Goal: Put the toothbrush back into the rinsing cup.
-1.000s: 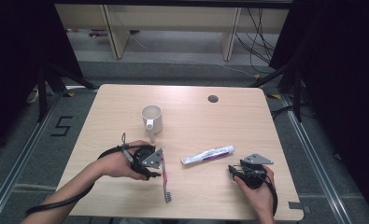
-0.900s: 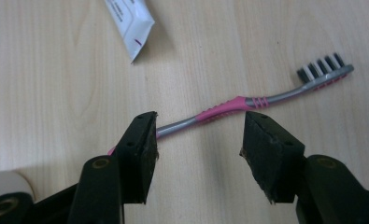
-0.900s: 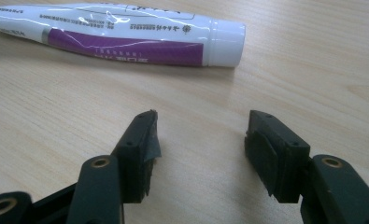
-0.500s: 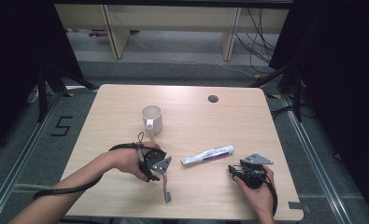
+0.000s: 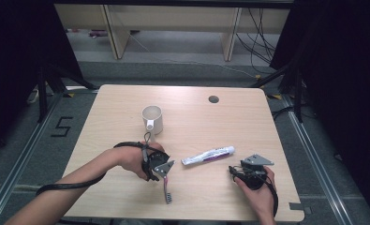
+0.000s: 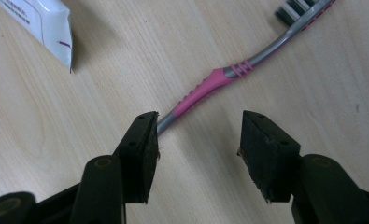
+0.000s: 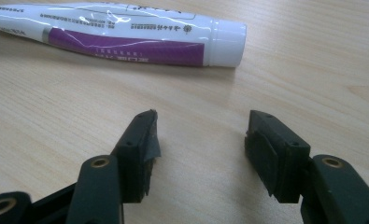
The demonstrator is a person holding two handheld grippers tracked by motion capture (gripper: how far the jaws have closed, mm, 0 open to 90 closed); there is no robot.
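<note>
The left claw [image 6: 198,140], jaws apart and just closing a little, hovers over the pink toothbrush [image 6: 205,86] handle on the counter [image 5: 267,122]. The right claw [image 7: 201,140] stands wide; the toothpaste tube [image 7: 126,35] lies at its 12 o'clock.

Toothbrush [image 5: 166,187] near the table [image 5: 248,122] front edge, toothpaste tube [image 5: 208,155] to its right, mug [image 5: 152,119] behind

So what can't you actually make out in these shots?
- Toothbrush: its handle end runs behind the left gripper's jaw in the left gripper view.
- Toothpaste tube: print too small to read; its flat end is cut off by the right gripper view's edge.
- Mug: its inside is too small in the high view.
</note>
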